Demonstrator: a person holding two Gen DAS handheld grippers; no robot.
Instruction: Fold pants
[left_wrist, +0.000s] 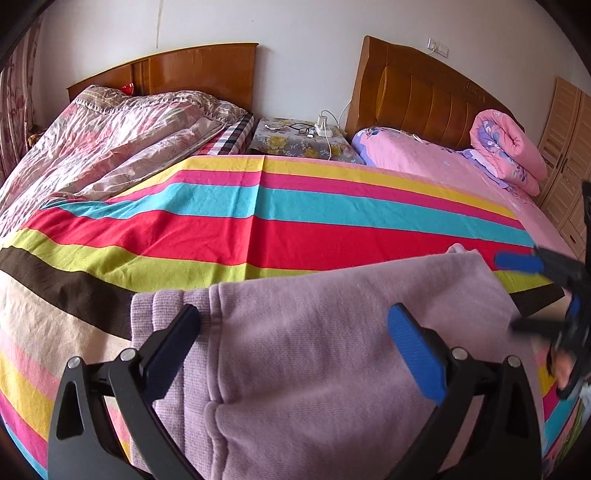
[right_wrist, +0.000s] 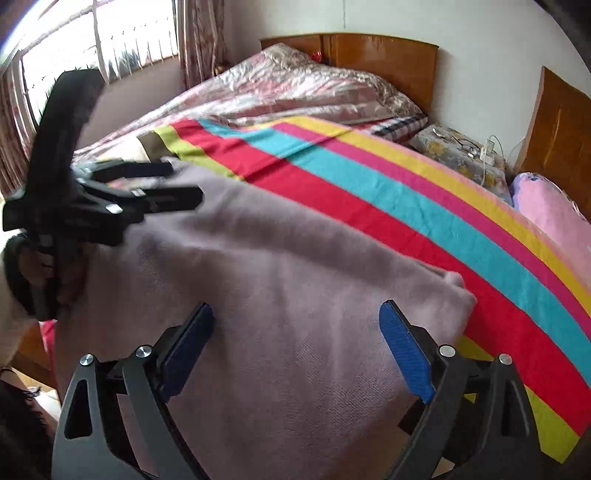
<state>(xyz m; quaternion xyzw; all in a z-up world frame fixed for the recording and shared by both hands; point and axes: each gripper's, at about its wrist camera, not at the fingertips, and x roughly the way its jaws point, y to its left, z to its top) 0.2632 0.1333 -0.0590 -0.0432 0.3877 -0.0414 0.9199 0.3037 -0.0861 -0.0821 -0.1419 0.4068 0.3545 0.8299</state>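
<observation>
Pants (left_wrist: 332, 350) beneath open left hand-held gripper (left_wrist: 293, 325)

No readable text anywhere — not on the bedding, the headboards or the grippers.

The pants (left_wrist: 332, 350) are soft, matt lilac knit — fuzzy beside the smooth woven striped sheet (left_wrist: 258, 229); behind it, headboards (left_wrist: 424, 96) of glossy varnished wood.

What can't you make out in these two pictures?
- Pants: near end cut off by both views' bottom edges.
- Right gripper: blurred and cut by the frame edge in the left view.
- Nightstand clutter: too small.
- Person's hand: hidden behind the left gripper, right view.
</observation>
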